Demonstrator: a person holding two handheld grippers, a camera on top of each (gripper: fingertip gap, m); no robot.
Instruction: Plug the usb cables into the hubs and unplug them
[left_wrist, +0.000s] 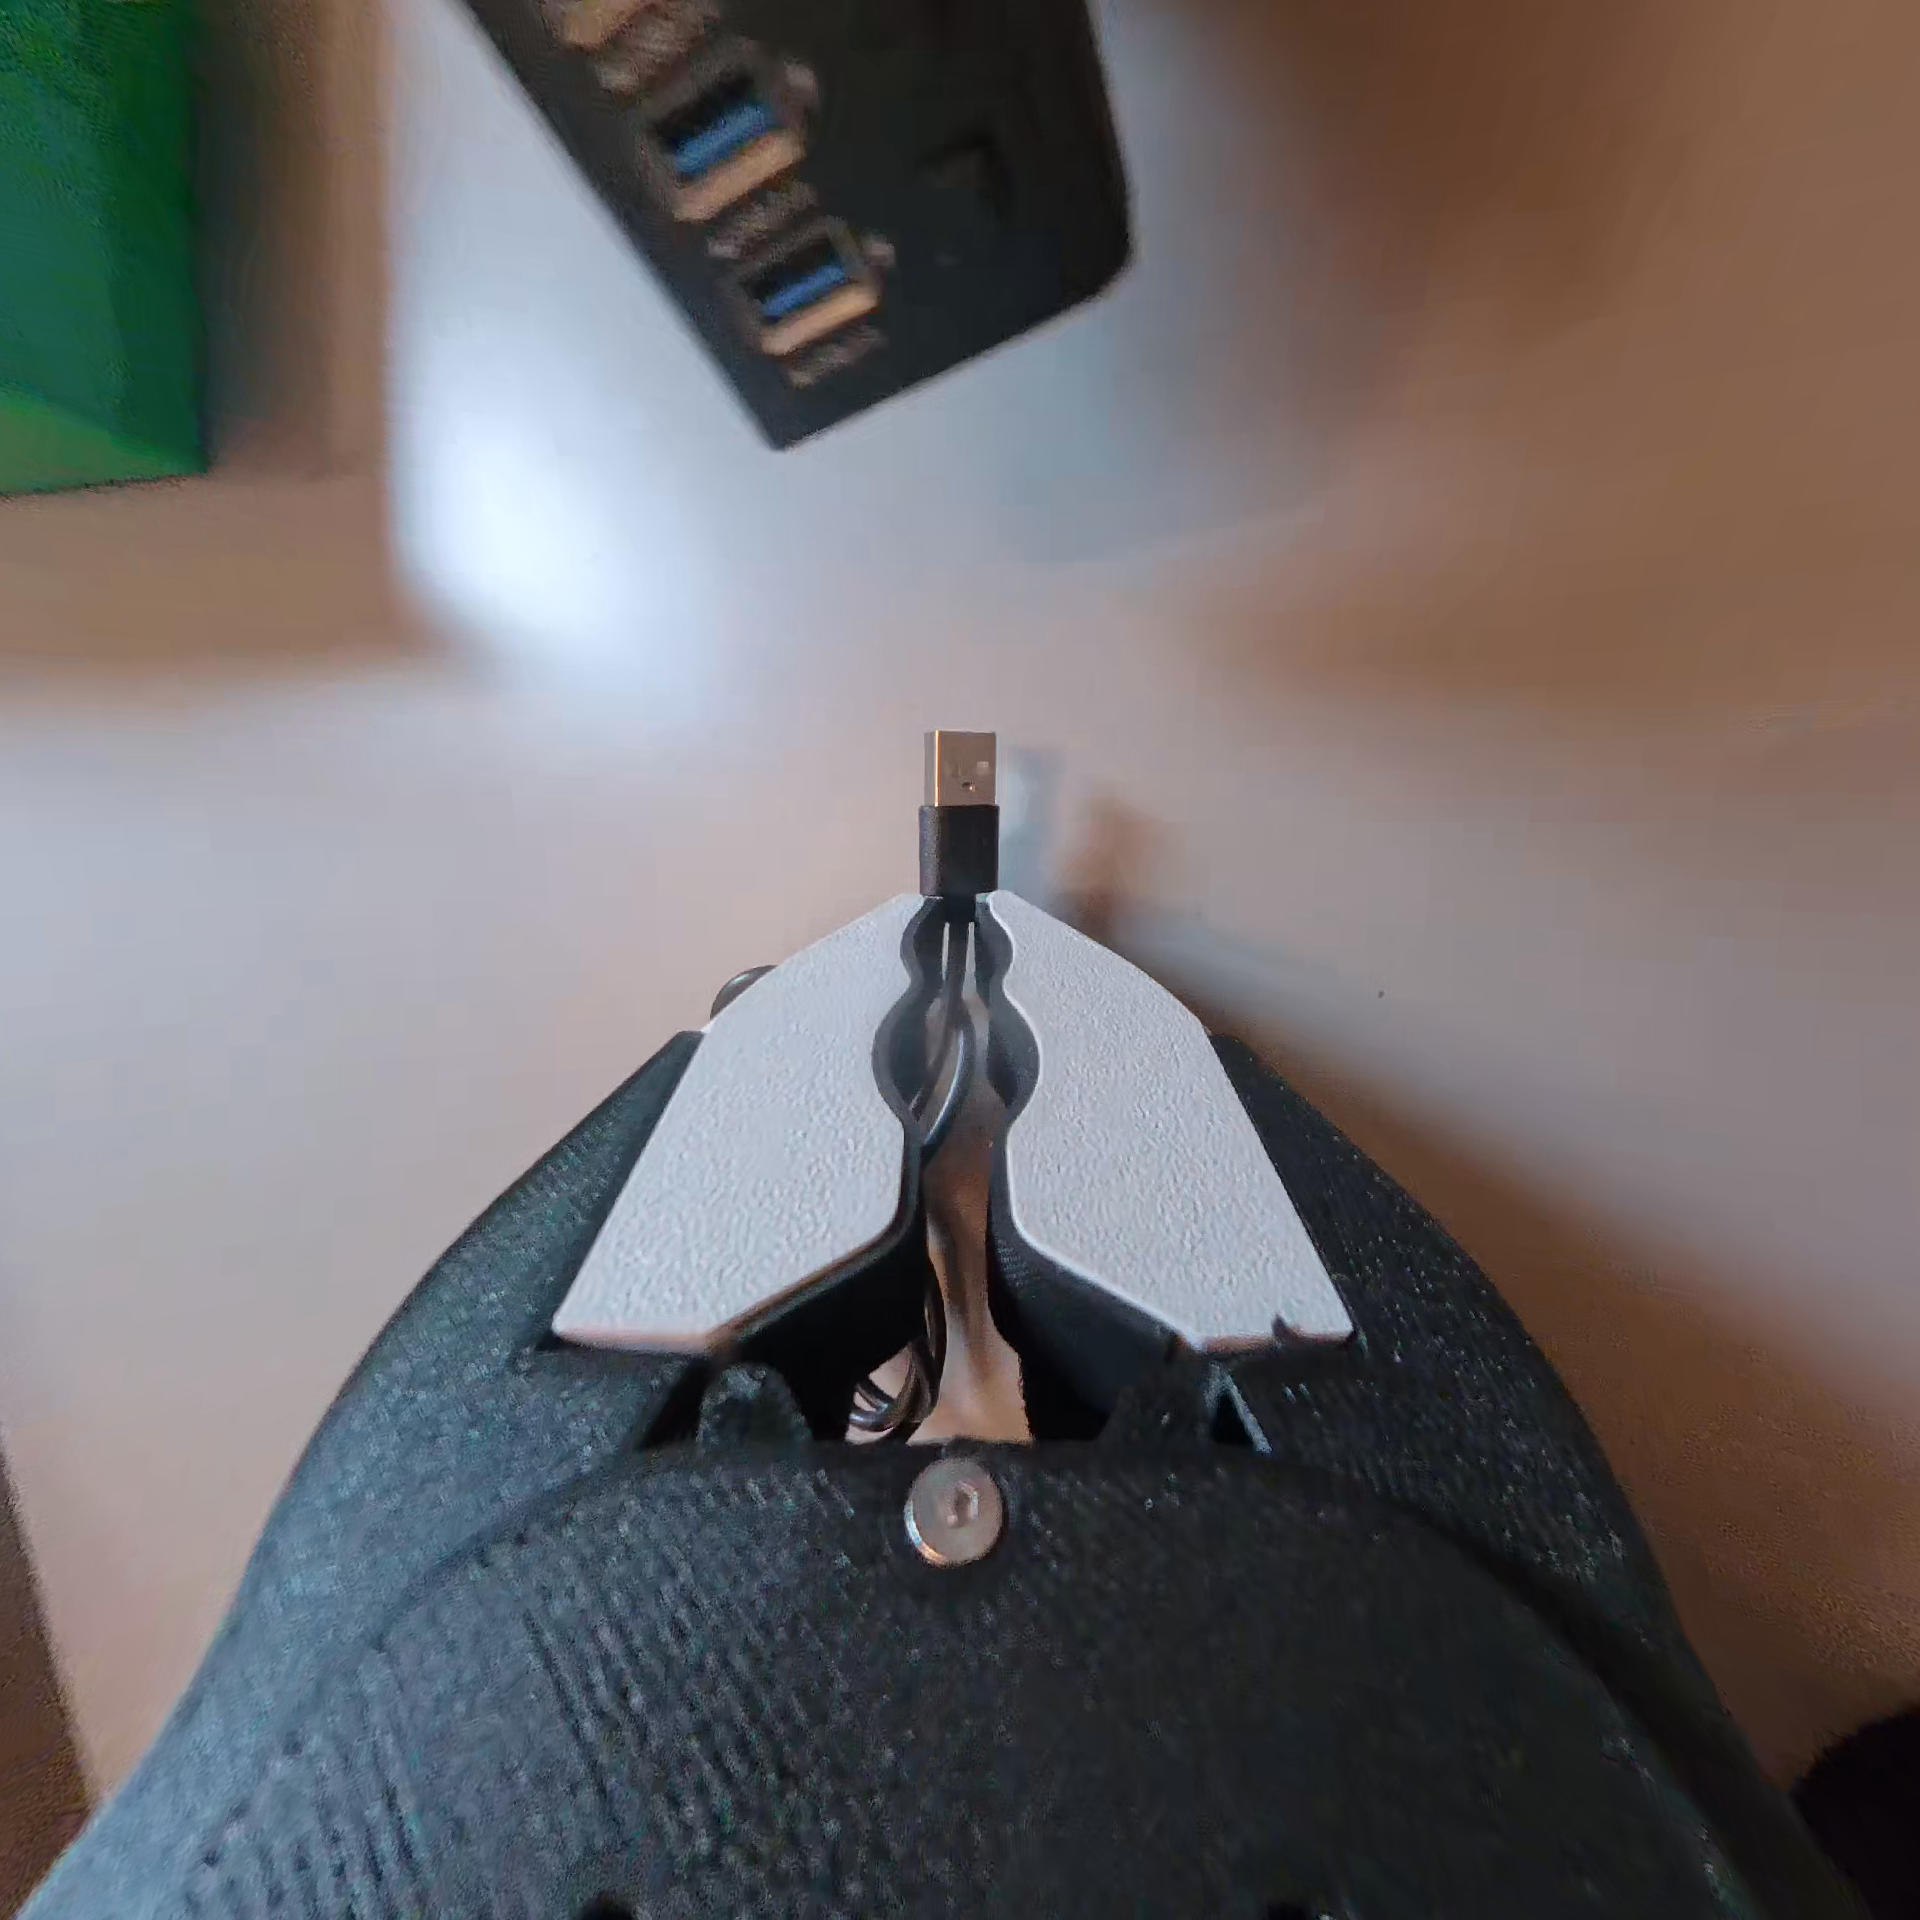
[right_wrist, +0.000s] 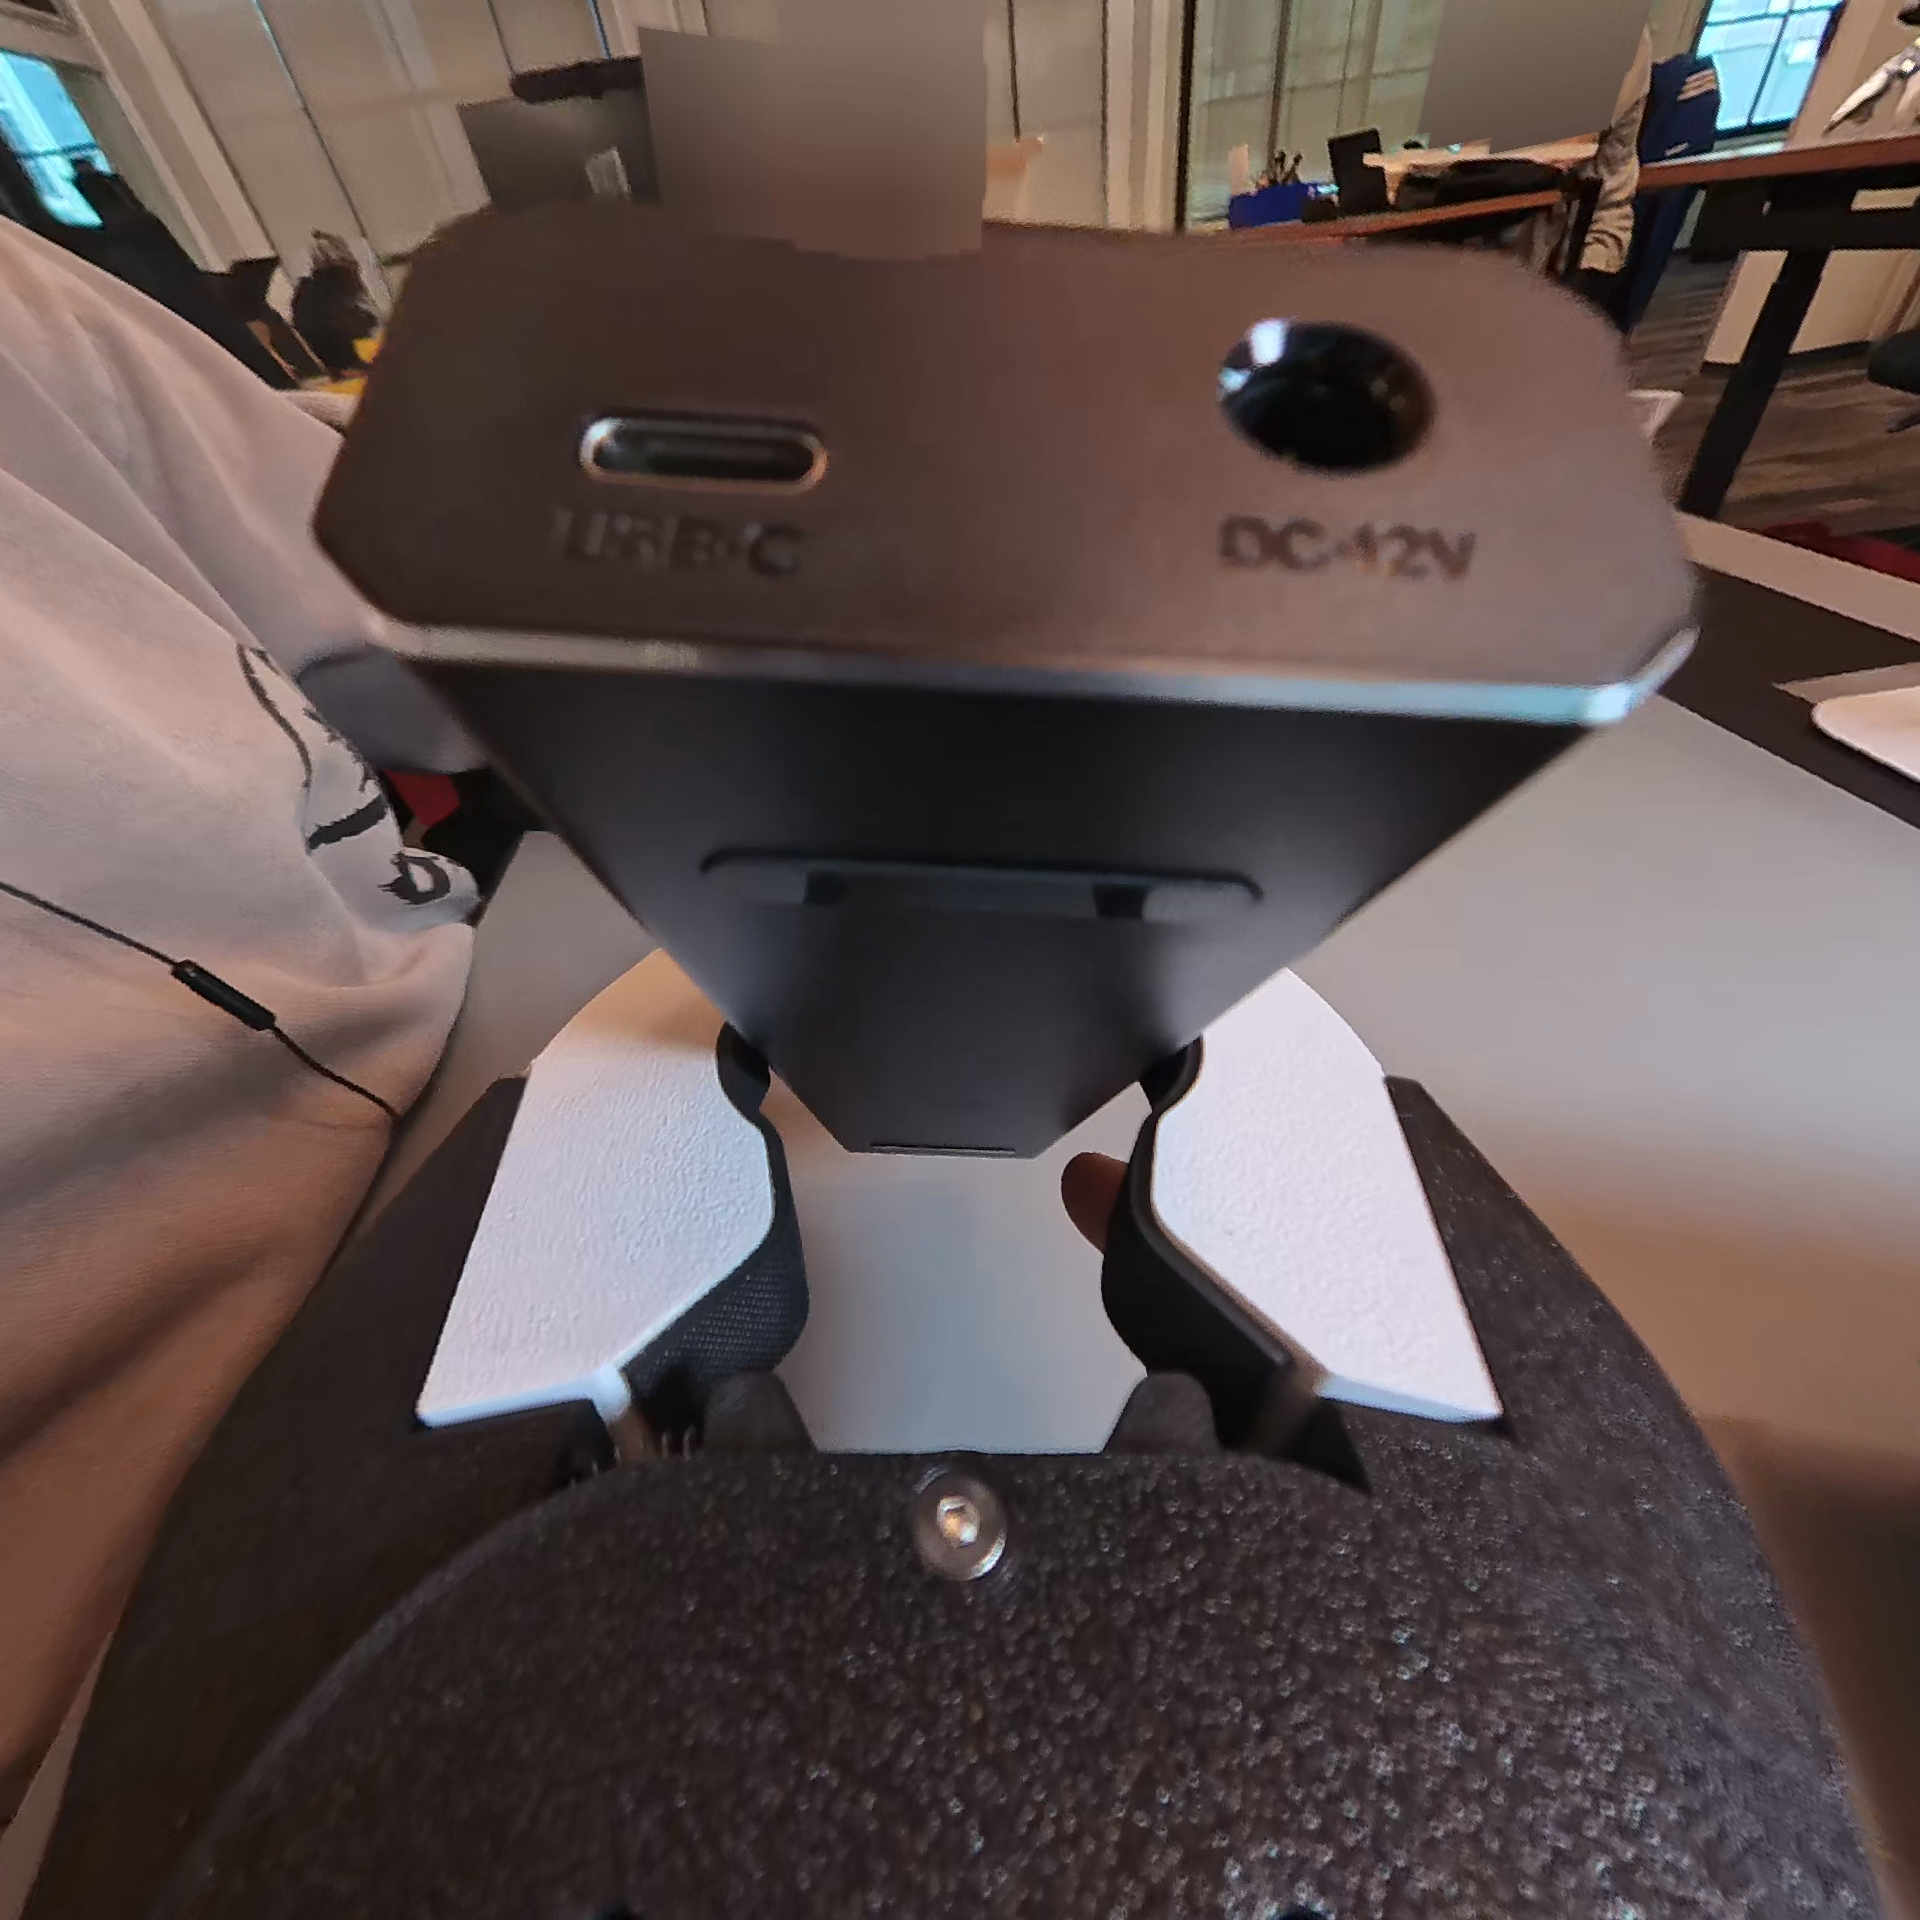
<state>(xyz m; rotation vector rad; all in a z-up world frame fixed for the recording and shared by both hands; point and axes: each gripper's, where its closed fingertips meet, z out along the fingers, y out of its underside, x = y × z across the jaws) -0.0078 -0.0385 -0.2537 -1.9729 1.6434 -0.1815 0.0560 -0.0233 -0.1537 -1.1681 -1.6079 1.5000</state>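
Currently your left gripper (left_wrist: 958, 902) is clenched on the black USB cable (left_wrist: 940, 1049), its two white fingers (left_wrist: 774, 1122) pressed together at the tips; the plug (left_wrist: 960, 805) projects straight forward beyond them, with its black collar at the fingertips and its bare metal shell pointing away from you; the cable itself runs back between the fingers into the gripper body. Ahead of the plug and well apart from it, near the top of the left wrist view, a dark hub (left_wrist: 831, 197) sits at an angle above the pale table (left_wrist: 520, 831); two blue-tongued ports (left_wrist: 810, 296) show along its near face, though that area is blurred; a green object (left_wrist: 94, 239) stands at the upper left edge. Your right gripper (right_wrist: 951, 1081) grips a dark metal hub (right_wrist: 987, 831) by its narrow lower end, one finger on each side; the hub stands upright and tilts toward the lens, so its end face fills the upper part of the right wrist view; that face carries a small oval port (right_wrist: 704, 450) on the left and a round socket (right_wrist: 1327, 395) on the right, both unoccupied; a shallow slot (right_wrist: 977, 883) crosses the broad side below. At the left edge you see a pale sleeve (right_wrist: 156, 727) with a thin black wire (right_wrist: 223, 992) lying across it; the grey table (right_wrist: 1558, 935) extends to the right.
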